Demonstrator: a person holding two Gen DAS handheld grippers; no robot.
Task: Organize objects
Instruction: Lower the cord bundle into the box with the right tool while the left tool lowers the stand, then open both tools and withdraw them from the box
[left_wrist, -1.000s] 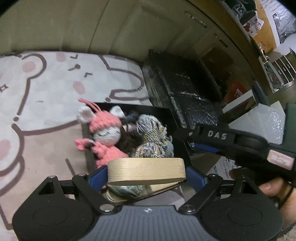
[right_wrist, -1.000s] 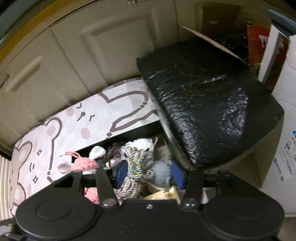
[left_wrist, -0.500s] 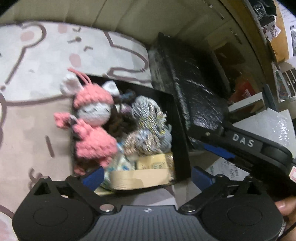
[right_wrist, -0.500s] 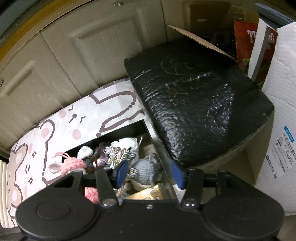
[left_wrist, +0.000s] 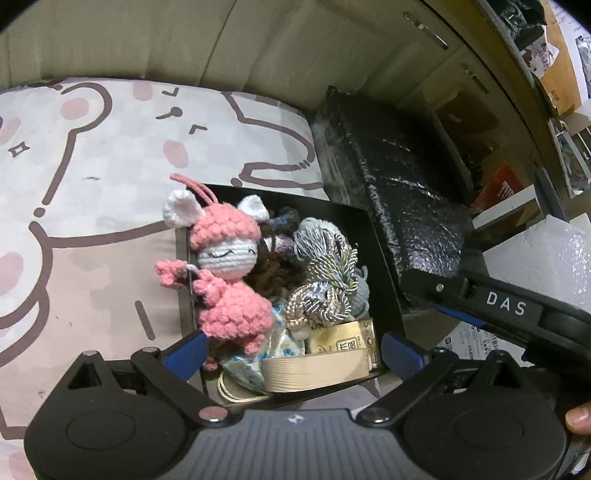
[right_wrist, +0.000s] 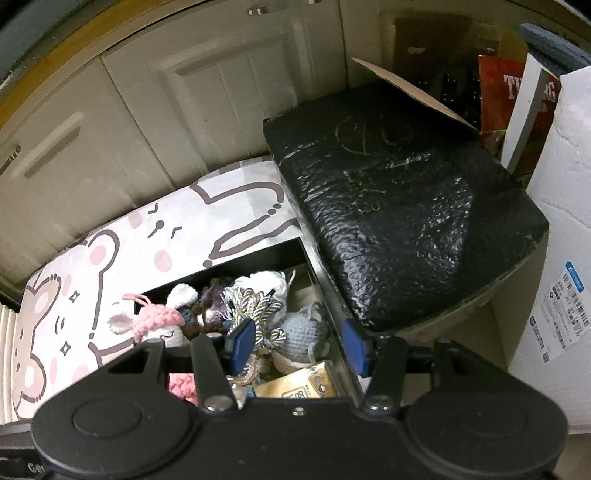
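A beige tape roll (left_wrist: 314, 373) lies at the near end of an open black box (left_wrist: 384, 258), free of both pads. My left gripper (left_wrist: 293, 354) hangs just above it, open wide. The box also holds a pink crochet doll (left_wrist: 229, 280), rope tassels (left_wrist: 325, 288) and a yellow packet (left_wrist: 343, 341). My right gripper (right_wrist: 298, 345) hovers over the right wall of the box (right_wrist: 321, 295), its jaws partly apart with nothing pinched. Behind its pads sit a grey crochet toy (right_wrist: 304, 328), the tassels (right_wrist: 255, 306) and the doll (right_wrist: 155, 317).
A black bubble-wrapped parcel (right_wrist: 399, 229) stands close against the box's right side. A white padded roll (right_wrist: 554, 258) rises further right. The box rests on a bear-print mat (left_wrist: 92, 155), with cream cabinet doors (right_wrist: 221, 96) behind. The right tool's body (left_wrist: 498, 306) crosses the left wrist view.
My left gripper has let go of the beige tape roll, which now lies in the box, and its jaws stand wider. The right gripper has barely shifted.
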